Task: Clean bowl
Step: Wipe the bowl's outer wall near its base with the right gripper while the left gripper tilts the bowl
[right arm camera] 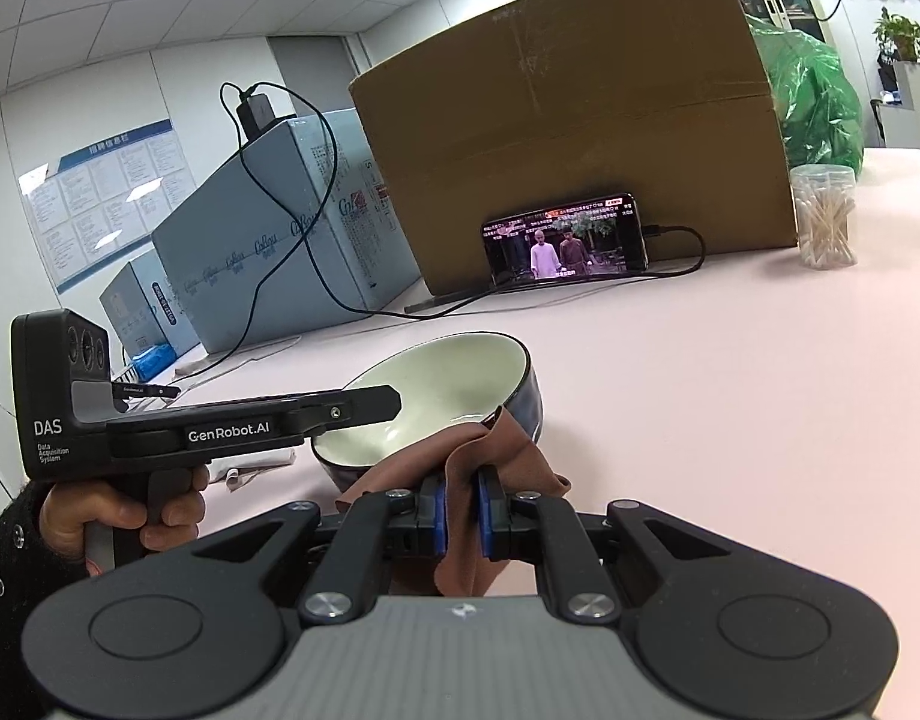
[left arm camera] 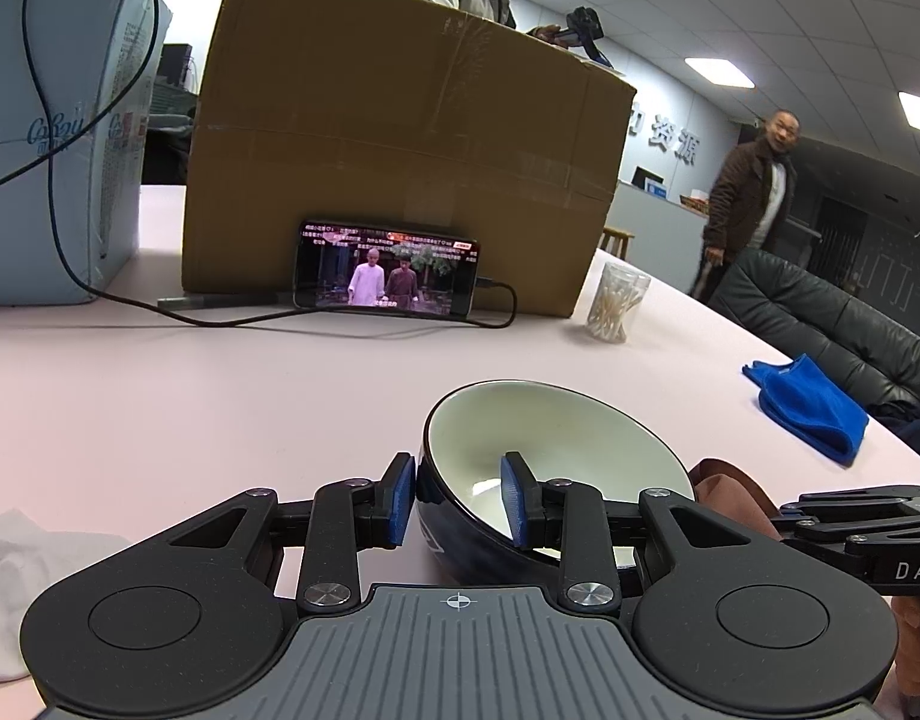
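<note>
With the left gripper (left arm camera: 460, 501) clamped on the rim of the tilted bowl (left arm camera: 556, 450), keep it steady while the right gripper (right arm camera: 460, 516), fingers pinching the cloth (right arm camera: 490, 450), wipes inside.

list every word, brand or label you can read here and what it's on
"DAS", "Data Acquisition System": left tongs' camera block.
"GenRobot.AI": left tongs' side.
"DAS", cut off: right tongs' side.
"CoRou": my best reading of the blue carton.
Wall board, phone captions, wall signs: unreadable.
</note>
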Available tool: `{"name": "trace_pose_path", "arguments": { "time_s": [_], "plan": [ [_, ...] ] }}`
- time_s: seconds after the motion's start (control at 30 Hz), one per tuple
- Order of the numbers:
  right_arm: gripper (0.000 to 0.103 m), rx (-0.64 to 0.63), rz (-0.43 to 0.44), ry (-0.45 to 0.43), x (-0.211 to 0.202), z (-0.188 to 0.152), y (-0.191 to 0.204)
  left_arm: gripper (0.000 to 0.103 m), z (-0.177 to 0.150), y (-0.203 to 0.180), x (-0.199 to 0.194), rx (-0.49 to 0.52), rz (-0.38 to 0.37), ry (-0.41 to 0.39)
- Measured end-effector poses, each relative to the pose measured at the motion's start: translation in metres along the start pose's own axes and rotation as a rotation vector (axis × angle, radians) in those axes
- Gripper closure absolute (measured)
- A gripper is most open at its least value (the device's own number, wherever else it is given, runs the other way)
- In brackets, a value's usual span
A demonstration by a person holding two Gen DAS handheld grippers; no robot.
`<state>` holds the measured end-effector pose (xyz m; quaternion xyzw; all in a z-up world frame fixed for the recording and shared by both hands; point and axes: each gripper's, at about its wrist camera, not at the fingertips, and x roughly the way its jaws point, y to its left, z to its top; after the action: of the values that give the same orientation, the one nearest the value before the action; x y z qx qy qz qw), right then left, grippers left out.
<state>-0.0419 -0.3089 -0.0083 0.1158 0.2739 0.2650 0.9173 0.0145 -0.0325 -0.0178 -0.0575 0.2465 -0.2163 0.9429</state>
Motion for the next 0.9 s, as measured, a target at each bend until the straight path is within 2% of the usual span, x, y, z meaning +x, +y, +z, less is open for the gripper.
{"name": "trace_pose_path", "arguments": {
  "time_s": [0.23, 0.5, 0.9],
  "plan": [
    [0.091, -0.006, -0.018, 0.007, 0.001, 0.0, 0.001, 0.073, 0.0, 0.0, 0.0, 0.0, -0.001, 0.0],
    [0.091, 0.001, -0.061, -0.029, -0.002, 0.008, -0.002, 0.073, 0.0, 0.0, 0.0, 0.002, 0.001, 0.0],
    [0.091, 0.005, -0.092, 0.022, 0.012, 0.006, -0.007, 0.073, 0.001, -0.001, 0.0, 0.002, 0.001, 0.001]
  ]
}}
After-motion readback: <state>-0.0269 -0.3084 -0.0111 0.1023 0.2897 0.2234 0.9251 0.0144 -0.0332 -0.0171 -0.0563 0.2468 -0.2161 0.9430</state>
